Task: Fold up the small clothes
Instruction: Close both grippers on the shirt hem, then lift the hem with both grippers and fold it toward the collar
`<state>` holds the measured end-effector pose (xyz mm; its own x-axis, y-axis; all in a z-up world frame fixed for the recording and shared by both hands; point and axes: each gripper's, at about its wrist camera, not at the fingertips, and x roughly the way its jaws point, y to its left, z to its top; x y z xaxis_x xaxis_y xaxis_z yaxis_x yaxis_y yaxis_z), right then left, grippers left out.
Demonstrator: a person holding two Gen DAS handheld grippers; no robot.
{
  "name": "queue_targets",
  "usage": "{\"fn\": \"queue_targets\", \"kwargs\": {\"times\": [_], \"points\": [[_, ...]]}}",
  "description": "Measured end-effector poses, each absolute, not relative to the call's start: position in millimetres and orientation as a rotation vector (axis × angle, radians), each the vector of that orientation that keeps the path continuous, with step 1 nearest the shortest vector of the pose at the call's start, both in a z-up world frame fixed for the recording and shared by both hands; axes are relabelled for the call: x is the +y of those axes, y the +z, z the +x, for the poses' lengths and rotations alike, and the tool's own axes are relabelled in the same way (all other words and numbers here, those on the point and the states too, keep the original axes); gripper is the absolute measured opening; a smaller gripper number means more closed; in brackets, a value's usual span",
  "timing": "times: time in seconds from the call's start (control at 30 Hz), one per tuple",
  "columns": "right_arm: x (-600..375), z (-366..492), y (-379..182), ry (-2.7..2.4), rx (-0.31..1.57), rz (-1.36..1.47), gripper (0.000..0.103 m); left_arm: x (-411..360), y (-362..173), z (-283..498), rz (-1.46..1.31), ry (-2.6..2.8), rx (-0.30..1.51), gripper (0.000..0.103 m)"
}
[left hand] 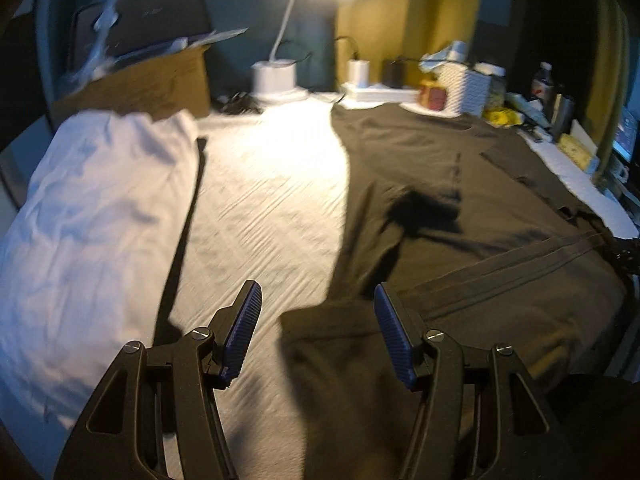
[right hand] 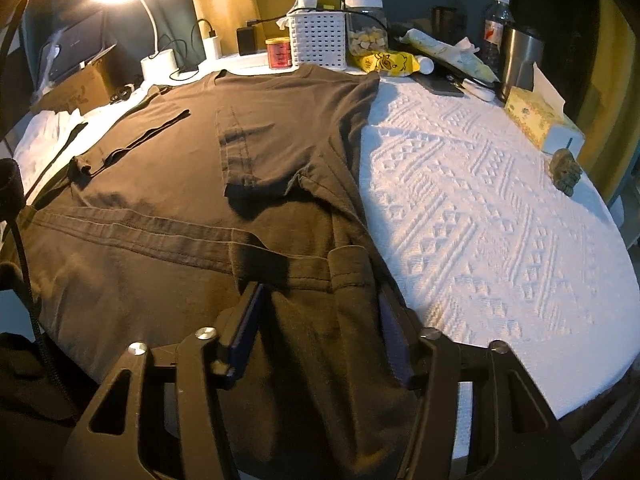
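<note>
Left wrist view: the dark T-shirt (left hand: 460, 184) lies spread over the surface's right half. Soft, limp and light, it is best taken by a hem corner. The left claw (left hand: 318, 332) hangs open at the near edge, one corner of cloth under it, untouched.

Right wrist view: the right claw (right hand: 320, 332) straddles the bunched near hem; whether its pads pinch it, I cannot tell.

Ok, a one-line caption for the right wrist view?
Right gripper straddles the bottom corner of a dark T-shirt spread on a white textured cloth.

One dark shirt (right hand: 168, 184), one white garment (left hand: 88, 208), two bottles (right hand: 496, 28).
</note>
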<state>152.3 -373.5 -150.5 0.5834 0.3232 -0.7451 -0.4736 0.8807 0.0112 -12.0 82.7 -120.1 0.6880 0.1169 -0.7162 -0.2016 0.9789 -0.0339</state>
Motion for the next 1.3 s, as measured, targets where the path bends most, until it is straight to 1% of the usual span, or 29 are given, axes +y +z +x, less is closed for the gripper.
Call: {"fn": "queue_targets", "kwargs": {"times": [0.03, 0.07, 0.1, 0.13, 0.23, 0.27, 0.3, 0.37, 0.4, 0.43, 0.53, 0.57, 0.63, 0.67, 1.07, 1.1, 1.13, 1.17, 1.2, 1.3], "points": [[-373.9, 152.0, -149.9, 0.465, 0.823, -0.2, 0.033, 84.9, -122.9, -13.6, -0.119, 0.183, 0.804, 0.059], [-374.0, 150.8, -148.8, 0.457, 0.814, -0.21, 0.027, 86.0, -125.9, -14.6, -0.127, 0.183, 0.811, 0.059], [-373.8, 149.0, -147.0, 0.454, 0.8, -0.225, 0.011, 86.5, -128.1, -16.0, -0.133, 0.179, 0.815, 0.059], [-373.9, 147.5, -145.1, 0.44, 0.788, -0.245, 0.01, 86.2, -129.8, -16.6, -0.136, 0.17, 0.817, 0.059], [-374.8, 146.5, -140.5, 0.43, 0.775, -0.263, 0.01, 79.9, -132.9, -15.7, -0.114, 0.138, 0.819, 0.057], [-374.8, 145.7, -138.3, 0.424, 0.767, -0.27, 0.01, 77.4, -133.0, -15.4, -0.103, 0.131, 0.816, 0.051], [-374.8, 144.9, -135.9, 0.419, 0.76, -0.277, 0.01, 75.7, -133.4, -14.9, -0.095, 0.125, 0.817, 0.038], [-375.1, 143.9, -131.4, 0.411, 0.748, -0.281, 0.01, 73.4, -133.9, -14.5, -0.081, 0.119, 0.82, 0.033], [-375.4, 143.5, -129.6, 0.412, 0.744, -0.28, 0.01, 72.5, -133.6, -14.6, -0.077, 0.117, 0.816, 0.023], [-375.6, 142.9, -128.3, 0.412, 0.742, -0.281, 0.01, 71.5, -133.5, -14.5, -0.071, 0.115, 0.817, 0.017], [-375.8, 141.0, -124.5, 0.41, 0.735, -0.281, 0.01, 69.9, -130.8, -16.2, -0.061, 0.118, 0.805, 0.015], [-375.9, 140.7, -123.6, 0.407, 0.734, -0.282, 0.01, 69.6, -129.4, -16.6, -0.06, 0.118, 0.802, 0.009], [-376.7, 140.8, -123.2, 0.4, 0.734, -0.277, 0.01, 68.7, -125.3, -18.6, -0.058, 0.119, 0.788, 0.008], [-377.3, 141.1, -123.5, 0.399, 0.736, -0.274, 0.01, 68.0, -122.4, -20.3, -0.054, 0.119, 0.78, 0.006], [-375.4, 140.6, -134.1, 0.382, 0.767, -0.274, 0.01, 60.5, -88.4, -29.4, -0.049, 0.092, 0.699, 0.006], [-375.2, 142.2, -135.8, 0.379, 0.772, -0.276, 0.014, 60.6, -86.0, -30.0, -0.049, 0.092, 0.694, 0.006], [-375.1, 143.6, -137.3, 0.375, 0.776, -0.277, 0.025, 61.0, -84.5, -30.5, -0.048, 0.092, 0.691, 0.005], [-375.3, 145.1, -138.5, 0.368, 0.777, -0.278, 0.031, 60.6, -83.3, -31.2, -0.045, 0.093, 0.689, 0.005], [-375.7, 146.8, -139.3, 0.362, 0.776, -0.279, 0.041, 61.4, -82.2, -32.4, -0.042, 0.096, 0.689, 0.005], [-376.3, 149.8, -140.9, 0.36, 0.776, -0.277, 0.042, 63.2, -83.5, -35.0, -0.04, 0.096, 0.702, 0.005]]}}
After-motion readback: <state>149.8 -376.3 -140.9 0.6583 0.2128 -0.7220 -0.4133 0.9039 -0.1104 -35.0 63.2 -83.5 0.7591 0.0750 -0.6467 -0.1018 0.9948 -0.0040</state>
